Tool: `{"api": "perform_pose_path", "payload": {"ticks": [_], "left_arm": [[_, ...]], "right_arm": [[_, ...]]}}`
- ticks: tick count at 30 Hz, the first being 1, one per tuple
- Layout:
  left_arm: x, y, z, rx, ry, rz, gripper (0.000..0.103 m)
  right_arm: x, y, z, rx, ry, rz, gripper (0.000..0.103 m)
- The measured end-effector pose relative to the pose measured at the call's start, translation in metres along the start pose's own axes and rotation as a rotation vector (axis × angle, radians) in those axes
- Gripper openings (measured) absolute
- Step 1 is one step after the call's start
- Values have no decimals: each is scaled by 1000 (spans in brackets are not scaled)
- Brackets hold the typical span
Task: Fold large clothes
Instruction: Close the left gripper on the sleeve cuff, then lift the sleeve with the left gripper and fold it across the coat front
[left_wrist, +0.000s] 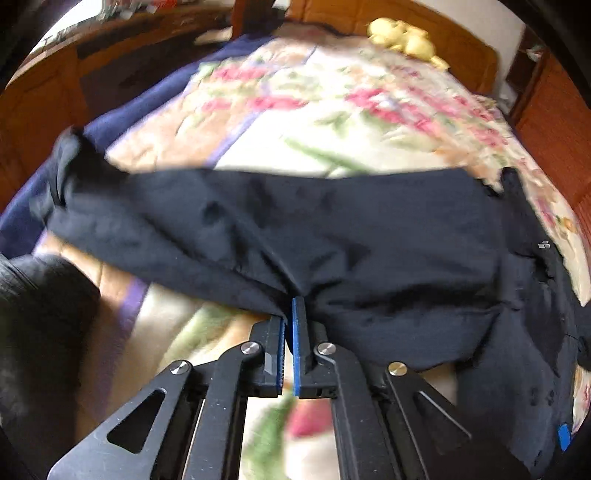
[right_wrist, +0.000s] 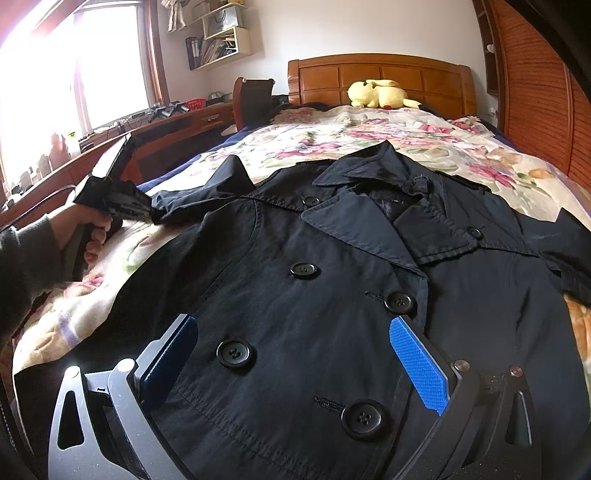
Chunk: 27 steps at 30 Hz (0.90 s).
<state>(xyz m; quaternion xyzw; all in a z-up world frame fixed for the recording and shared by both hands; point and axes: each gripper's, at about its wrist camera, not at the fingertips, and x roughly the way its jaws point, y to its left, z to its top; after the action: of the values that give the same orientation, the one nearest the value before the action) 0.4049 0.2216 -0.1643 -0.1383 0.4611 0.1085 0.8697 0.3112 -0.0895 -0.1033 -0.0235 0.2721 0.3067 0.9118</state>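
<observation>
A: Where's the coat (right_wrist: 332, 258)?

B: Flat on the bed (right_wrist: 369, 129), front up, buttons done, collar toward the headboard. It lies on the flowered quilt (left_wrist: 332, 110), with one sleeve (left_wrist: 184, 221) stretched out to the side.

A: And the left tool (left_wrist: 289, 325)?

B: Its jaws are together, clamped on the sleeve's edge. From its own camera you see dark cloth pinched between the blue pads (left_wrist: 300, 332). From the right wrist view, a hand (right_wrist: 79, 229) holds that tool at the sleeve's end, near the bed's side.

A: The right tool (right_wrist: 295, 354)?

B: Jaws wide apart, nothing gripped. It hangs over the coat's front, with a button (right_wrist: 235, 353) showing between the fingers. Whether it touches the cloth, I can't tell.

A: So the step is folding the sleeve in?

B: That's my reading. To do it well, I'd lift the sleeve only enough to clear the quilt, then carry it across the chest in one sweep so it lands straight and not twisted.

A: What about the body shifting?

B: That's the risk. The cloth looks thin and slippery, so a pull on the sleeve may drag the shoulder along. The right tool could press down on the front to pin it while the sleeve travels.

A: And the grip?

B: It's on an edge only, so move slowly, or the cloth may slide out.
</observation>
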Motion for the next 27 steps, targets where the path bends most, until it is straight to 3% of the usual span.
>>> {"api": "perform_pose_path", "payload": {"ticks": [5, 10, 13, 17, 22, 27], "left_arm": [[-59, -64, 1, 144, -95, -53, 2], [-112, -129, -14, 279, -119, -169, 2], [-129, -155, -28, 343, -114, -170, 3], [-138, -164, -44, 402, -100, -180, 18], [-152, -148, -53, 398, -116, -185, 31], [-157, -126, -65, 393, -124, -170, 38]], "right_arm": [[0, 1, -1, 4, 0, 2, 103], [0, -2, -1, 18, -2, 6, 103], [-1, -2, -1, 25, -6, 6, 103], [-1, -1, -2, 26, -6, 5, 103], [-1, 0, -2, 21, -6, 5, 103], [0, 0, -2, 21, -2, 6, 103]]}}
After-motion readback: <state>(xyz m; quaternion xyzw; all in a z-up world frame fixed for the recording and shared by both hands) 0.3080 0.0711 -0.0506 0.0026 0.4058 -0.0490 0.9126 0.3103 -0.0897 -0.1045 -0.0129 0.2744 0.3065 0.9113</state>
